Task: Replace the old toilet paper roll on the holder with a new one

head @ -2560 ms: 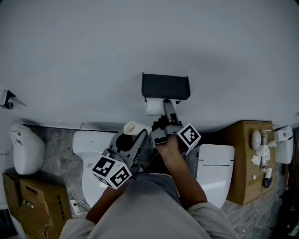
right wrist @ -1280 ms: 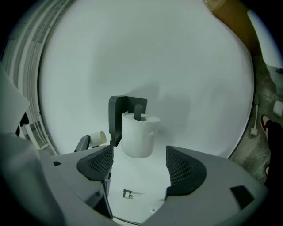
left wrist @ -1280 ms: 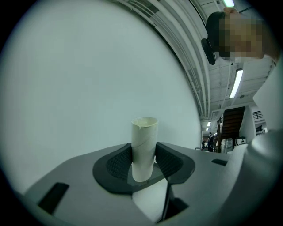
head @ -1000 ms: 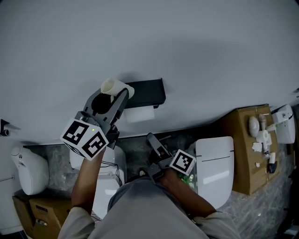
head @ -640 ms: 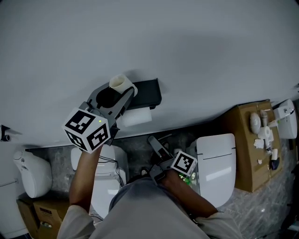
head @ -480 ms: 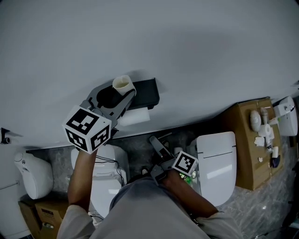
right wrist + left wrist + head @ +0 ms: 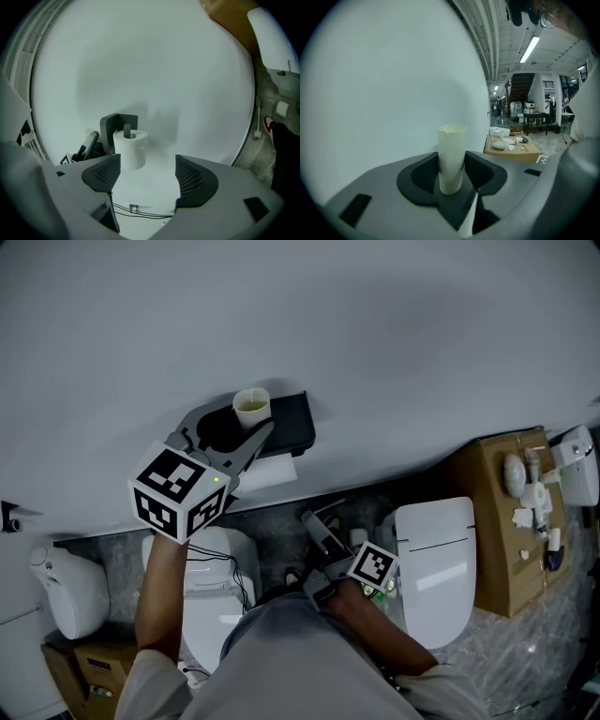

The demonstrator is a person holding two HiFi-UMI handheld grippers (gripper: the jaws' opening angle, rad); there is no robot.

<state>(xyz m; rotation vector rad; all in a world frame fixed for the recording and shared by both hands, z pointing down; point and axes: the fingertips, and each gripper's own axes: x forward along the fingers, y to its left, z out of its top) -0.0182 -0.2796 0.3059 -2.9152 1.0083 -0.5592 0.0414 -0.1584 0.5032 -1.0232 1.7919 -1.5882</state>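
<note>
Left gripper (image 7: 248, 424) clamps a beige cardboard tube (image 7: 452, 154) upright, seemingly to park it atop the black wall holder (image 7: 292, 422). Right gripper (image 7: 145, 171) hangs agape, empty.

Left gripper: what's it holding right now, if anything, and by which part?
The left gripper holds the empty cardboard tube, with its jaws pressed on opposite sides of the tube's lower half. The open top end sticks up free.

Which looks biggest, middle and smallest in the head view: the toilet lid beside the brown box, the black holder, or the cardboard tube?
Largest to smallest:
1. toilet lid
2. black holder
3. cardboard tube
</note>
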